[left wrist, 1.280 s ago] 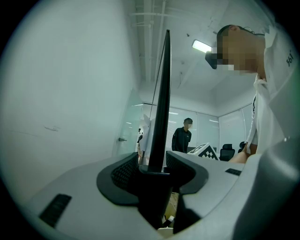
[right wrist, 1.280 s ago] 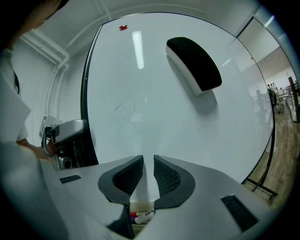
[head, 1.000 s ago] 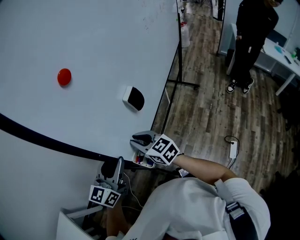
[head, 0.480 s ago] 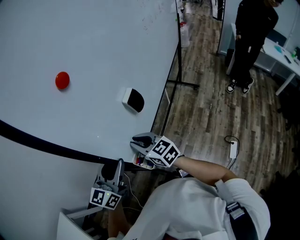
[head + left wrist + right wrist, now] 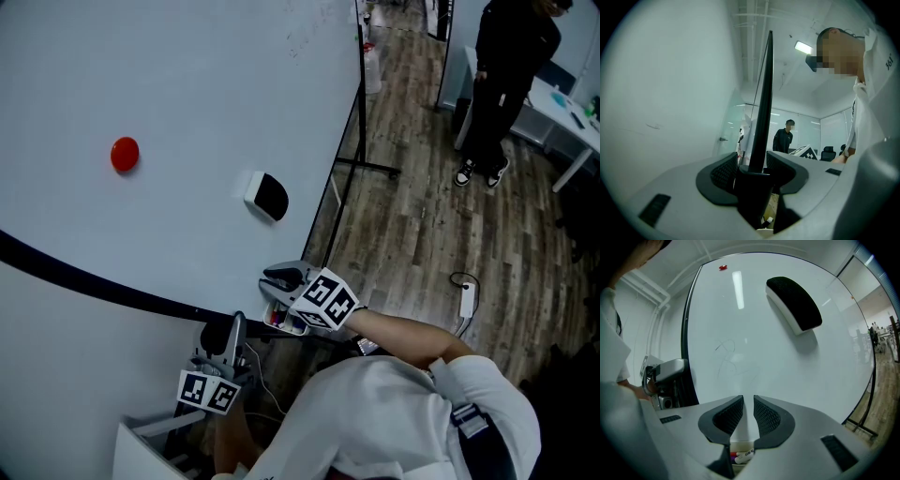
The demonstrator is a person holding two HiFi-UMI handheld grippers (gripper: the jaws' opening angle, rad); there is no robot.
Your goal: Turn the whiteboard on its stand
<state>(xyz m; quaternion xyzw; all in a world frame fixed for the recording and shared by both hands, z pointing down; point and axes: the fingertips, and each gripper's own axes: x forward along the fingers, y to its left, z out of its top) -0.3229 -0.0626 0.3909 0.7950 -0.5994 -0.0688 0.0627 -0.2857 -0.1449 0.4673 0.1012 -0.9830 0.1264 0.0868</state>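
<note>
Left fingers: my left gripper (image 5: 752,165) is clamped on the black frame (image 5: 764,103) at the whiteboard's side edge; one pad sits on each side of it and the frame runs straight up and away between them.
Right fingers: my right gripper (image 5: 748,408) is closed to a thin slit. A white strip of the board's lower edge fills that slit.
Whiteboard: the whiteboard (image 5: 187,84) is held by both grippers, tilted on its stand. Its white face spreads up and ahead of my right fingers; my left fingers are on its edge, off to the left of the right ones.
Eraser: a black-and-white eraser (image 5: 794,303) sticks to the face above my right fingers, a little to their right.
Magnet: a red magnet (image 5: 125,154) sits on the face, well apart from the eraser and farther from my right fingers.
Scribble: faint pen lines (image 5: 726,357) on the face, just above my right fingertips.
Markers: markers (image 5: 744,455) lie directly under my right fingers, in the gap below the pads.
Stand: a black stand leg (image 5: 361,167) at the board's far edge, beyond my right fingers.
Floor: wood planks (image 5: 422,225) to the right of both grippers.
Bystander: a person in black (image 5: 506,75) stands well beyond my right fingers, next to a white table (image 5: 567,112).
</note>
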